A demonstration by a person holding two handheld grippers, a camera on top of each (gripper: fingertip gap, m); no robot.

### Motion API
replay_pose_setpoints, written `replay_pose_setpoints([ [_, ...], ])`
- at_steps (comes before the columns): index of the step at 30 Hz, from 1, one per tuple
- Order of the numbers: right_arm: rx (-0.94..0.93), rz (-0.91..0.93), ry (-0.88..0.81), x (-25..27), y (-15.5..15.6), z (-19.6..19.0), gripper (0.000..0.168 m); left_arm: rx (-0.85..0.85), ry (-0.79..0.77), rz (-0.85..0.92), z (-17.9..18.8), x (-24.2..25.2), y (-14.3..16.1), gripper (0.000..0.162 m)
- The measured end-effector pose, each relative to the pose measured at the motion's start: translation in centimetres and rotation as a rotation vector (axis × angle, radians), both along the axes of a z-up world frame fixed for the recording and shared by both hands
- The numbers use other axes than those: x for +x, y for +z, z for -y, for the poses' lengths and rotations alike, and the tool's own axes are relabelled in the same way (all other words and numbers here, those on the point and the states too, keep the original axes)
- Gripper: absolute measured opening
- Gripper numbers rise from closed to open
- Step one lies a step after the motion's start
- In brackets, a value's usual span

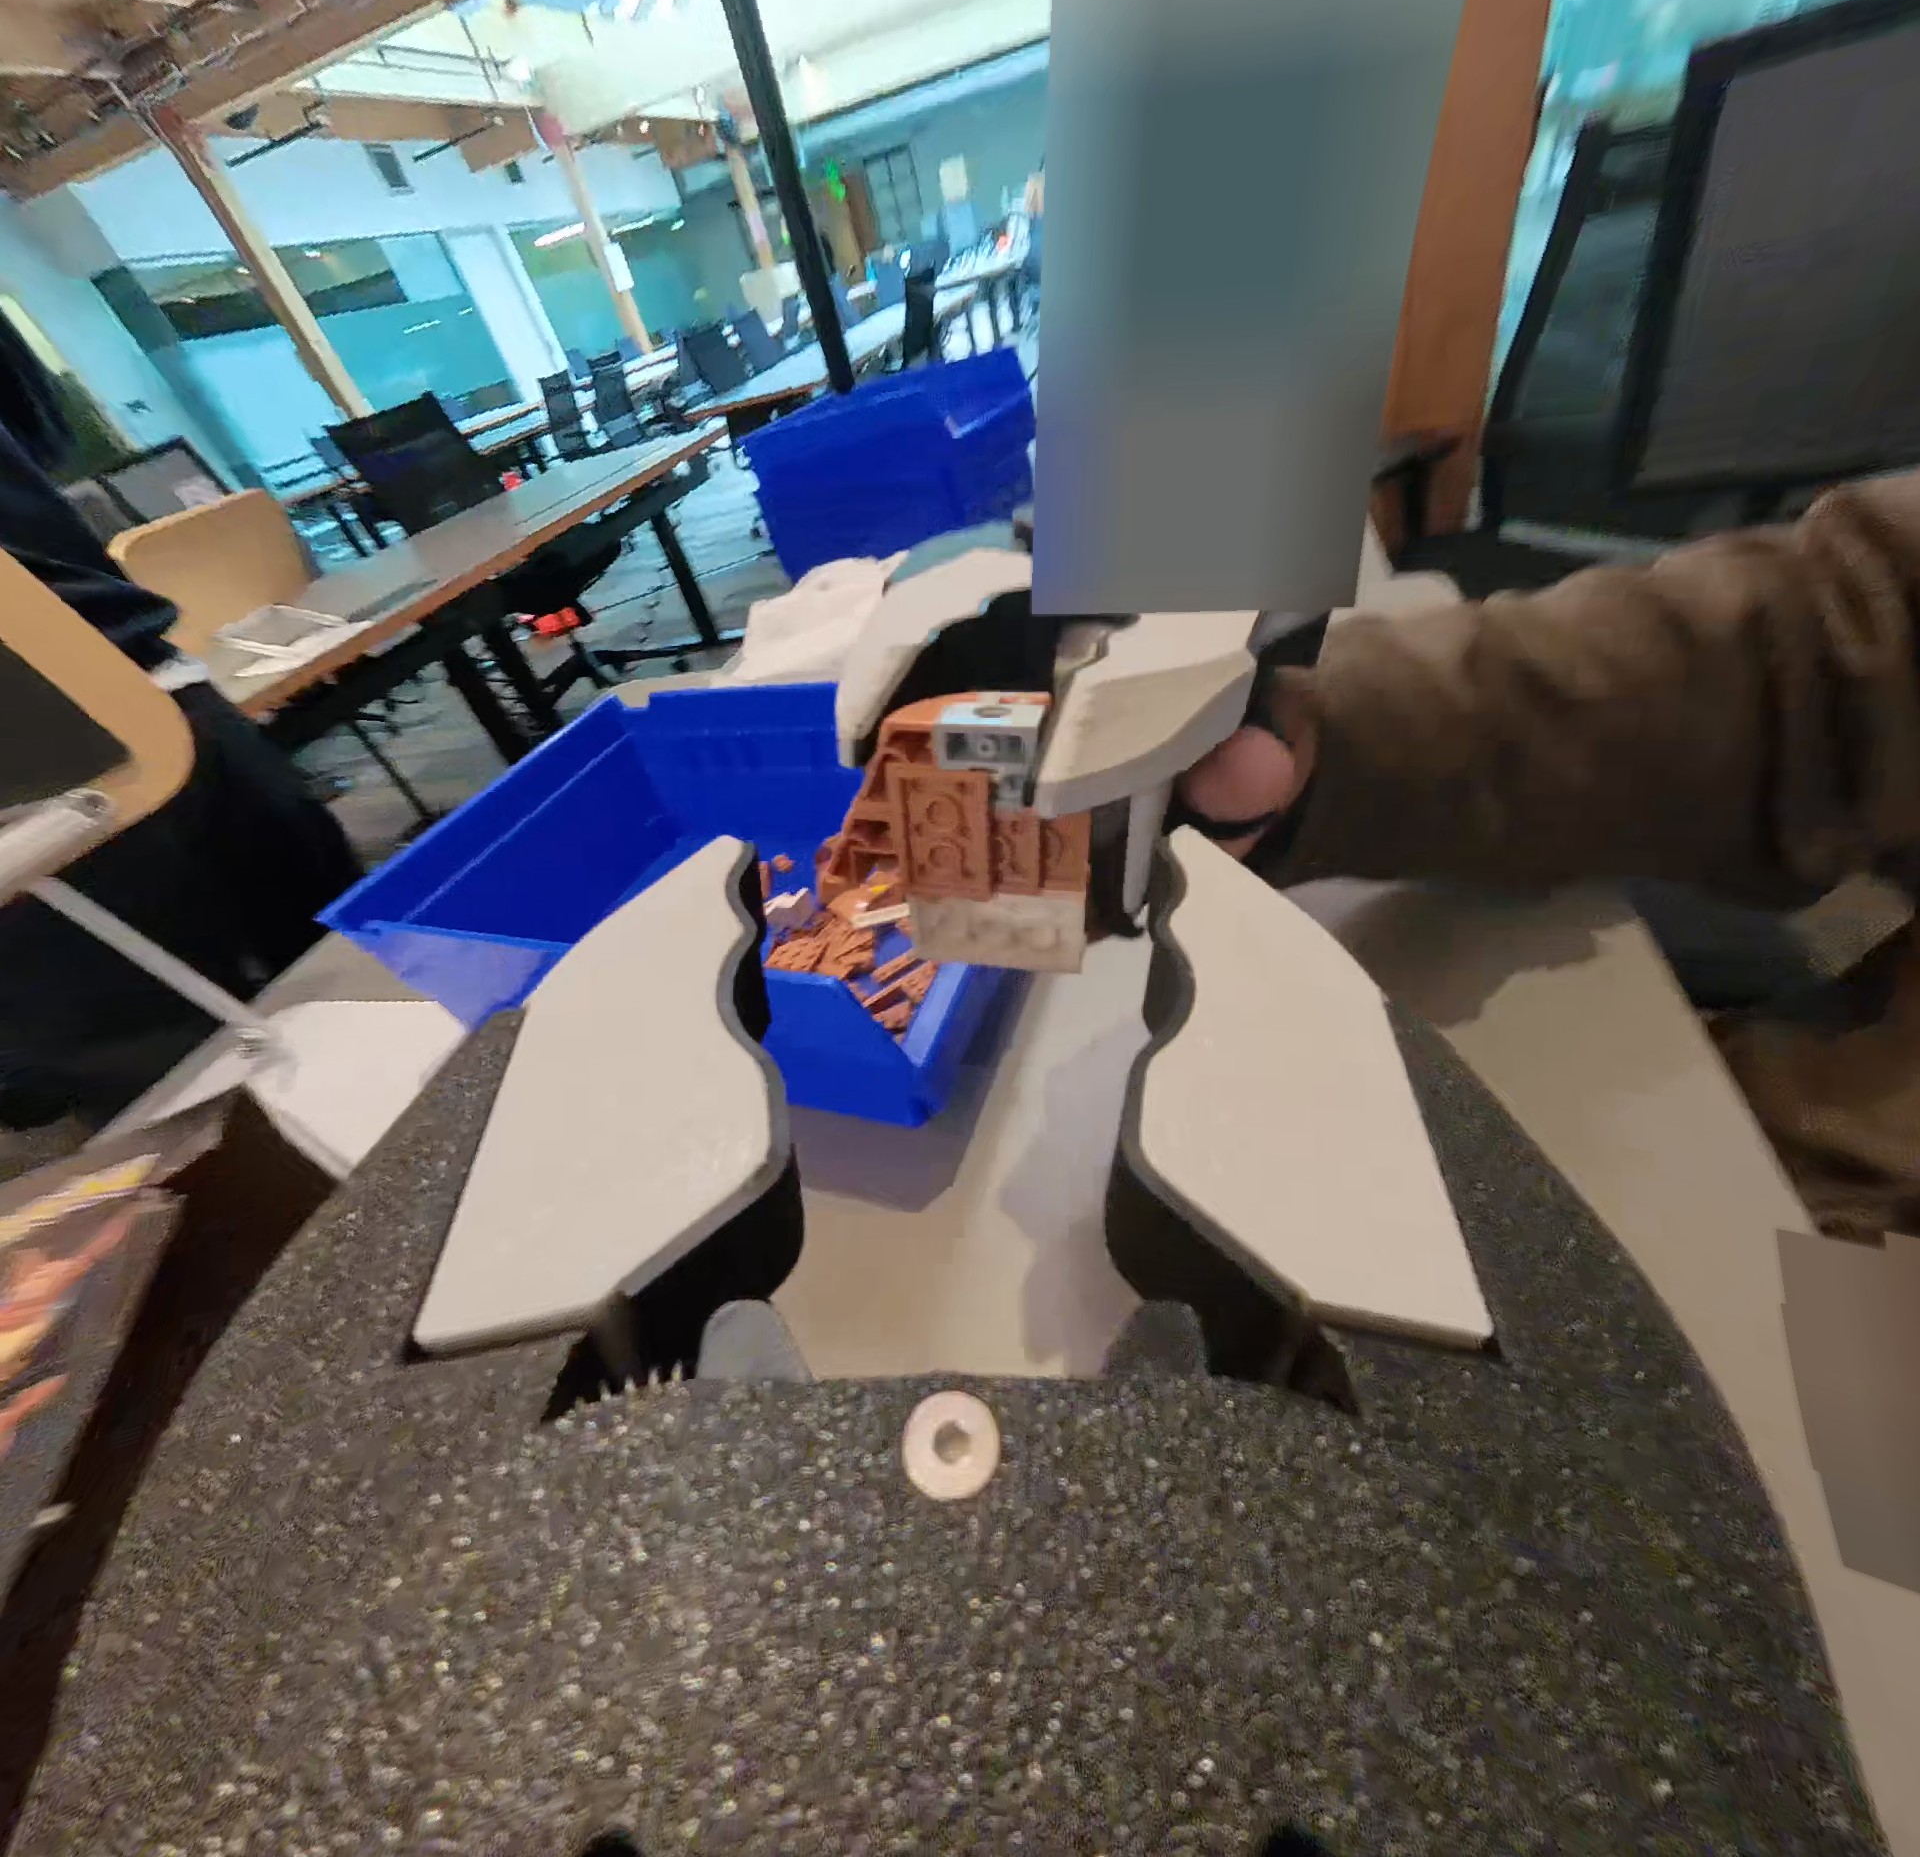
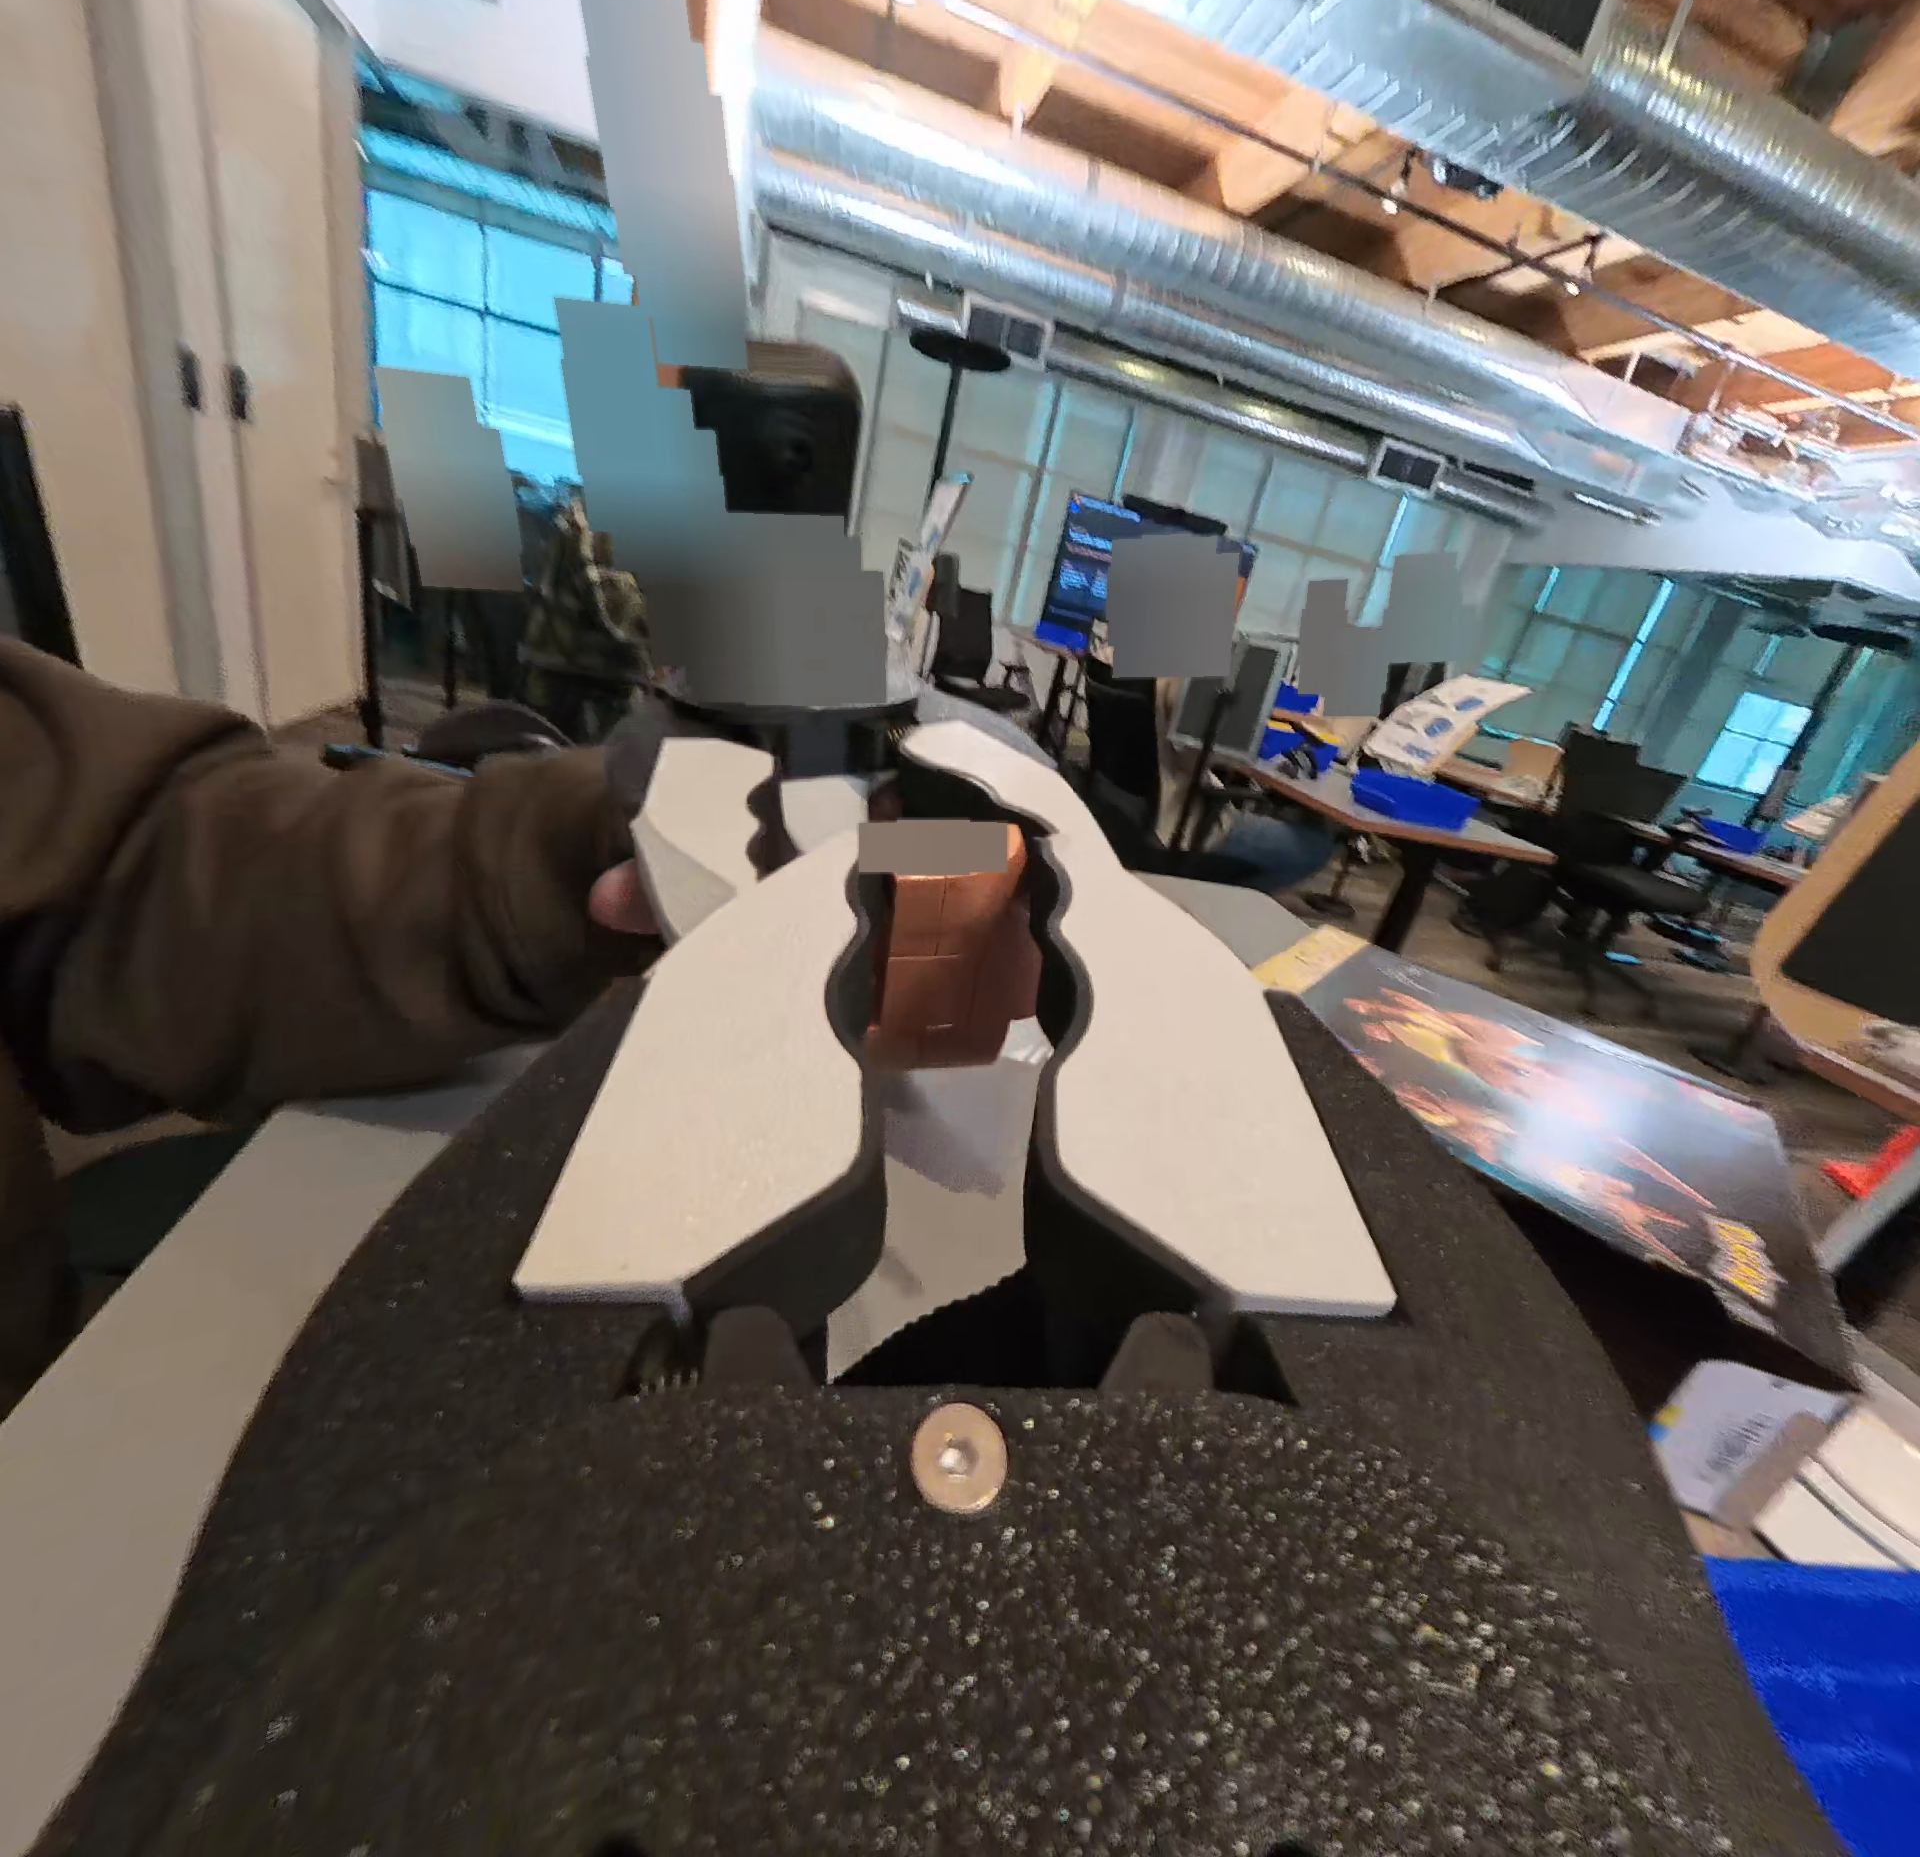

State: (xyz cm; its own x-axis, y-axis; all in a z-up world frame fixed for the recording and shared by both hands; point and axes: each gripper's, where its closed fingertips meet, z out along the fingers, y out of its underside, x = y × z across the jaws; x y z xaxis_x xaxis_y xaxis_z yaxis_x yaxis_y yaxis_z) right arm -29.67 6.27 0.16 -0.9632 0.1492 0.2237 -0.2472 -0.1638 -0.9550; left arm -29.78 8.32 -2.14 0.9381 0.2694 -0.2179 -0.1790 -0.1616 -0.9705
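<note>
Brick model (image 1: pixel 961 831), a reddish-brown build with a grey piece on top and a pale one at its base, hangs in the air above the blue bin (image 1: pixel 582 872), clamped by the right hand-held gripper (image 1: pixel 1039 758). In the right wrist view that same right hand-held gripper (image 2: pixel 951 934) has its grey fingers (image 2: pixel 1132 1028) pressed against the brown sides of the model. The left hand-held gripper (image 1: pixel 951 893) is spread wide and holds nothing; it sits just in front of the model without touching it. Loose brown bricks (image 1: pixel 862 960) lie in the near corner of the bin, which rests on the grey worktop (image 1: pixel 1558 1101). A brown sleeve (image 1: pixel 1558 706) reaches in from the right. In the right wrist view a printed sheet (image 2: pixel 1558 1132) lies on the worktop to the right, and the left hand-held gripper (image 2: pixel 831 799) shows beyond the model, open.
</note>
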Motion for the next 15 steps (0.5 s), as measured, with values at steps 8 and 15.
replay_pose_setpoints([
  [8, -0.117, 0.027, 0.097, 0.8, -0.9, -0.8, 0.026, 0.124, -0.014, 0.063, -0.7, -0.2, -2.8, 0.073],
  [15, -0.095, 0.01, 0.121, 1.8, -1.4, -0.7, 0.026, 0.13, -0.078, 0.028, -2.1, 1.5, -2.7, 0.064],
])
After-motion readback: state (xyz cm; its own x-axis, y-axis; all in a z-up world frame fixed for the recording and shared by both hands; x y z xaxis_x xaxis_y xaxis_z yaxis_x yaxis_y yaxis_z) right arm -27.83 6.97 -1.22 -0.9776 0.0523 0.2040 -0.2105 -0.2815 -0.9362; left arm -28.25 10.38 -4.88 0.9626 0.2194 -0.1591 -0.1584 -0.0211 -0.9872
